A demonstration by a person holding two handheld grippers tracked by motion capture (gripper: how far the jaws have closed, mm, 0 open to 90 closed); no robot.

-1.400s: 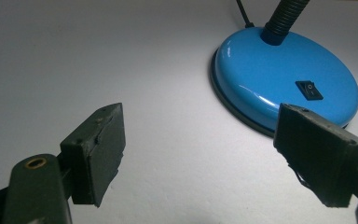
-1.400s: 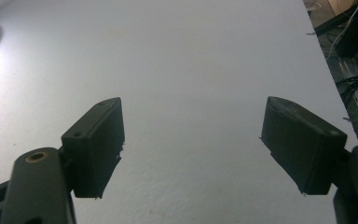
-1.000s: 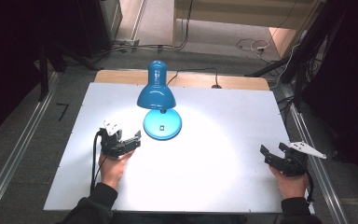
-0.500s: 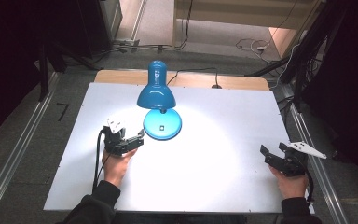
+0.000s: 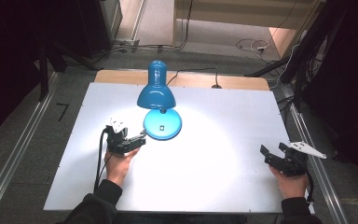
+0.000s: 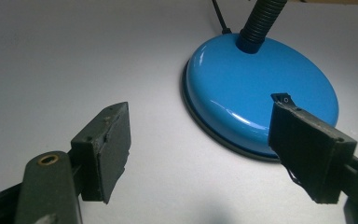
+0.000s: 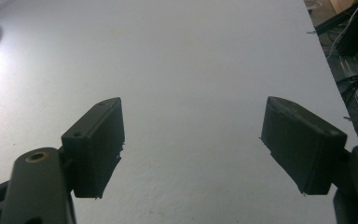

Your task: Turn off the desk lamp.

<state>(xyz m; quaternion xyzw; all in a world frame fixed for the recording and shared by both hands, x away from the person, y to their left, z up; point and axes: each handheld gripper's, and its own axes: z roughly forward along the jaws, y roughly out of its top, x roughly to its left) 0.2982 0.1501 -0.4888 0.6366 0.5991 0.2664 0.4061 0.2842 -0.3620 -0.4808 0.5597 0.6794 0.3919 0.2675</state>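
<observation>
A blue desk lamp stands lit on the white table, its shade (image 5: 156, 95) bent over its round base (image 5: 162, 125). My left gripper (image 5: 141, 138) lies just left of the base, held in a hand, jaws pointing at it. In the left gripper view the left gripper (image 6: 200, 126) is open with nothing between its pads, and the base (image 6: 251, 88) with its small black switch (image 6: 281, 98) lies close ahead, the right pad in front of the base's rim. My right gripper (image 5: 272, 150) rests near the table's right front edge, and in its own view the right gripper (image 7: 191, 126) is open over bare table.
The lamp's black cord (image 5: 193, 72) runs off the back of the table (image 5: 223, 140) over a wooden strip (image 5: 242, 83). Metal rails (image 5: 23, 149) flank the table on both sides. The lamp throws a bright pool of light on the middle of the table.
My left gripper has edged slightly toward the lamp's base. The right gripper and the lamp have stayed put.
</observation>
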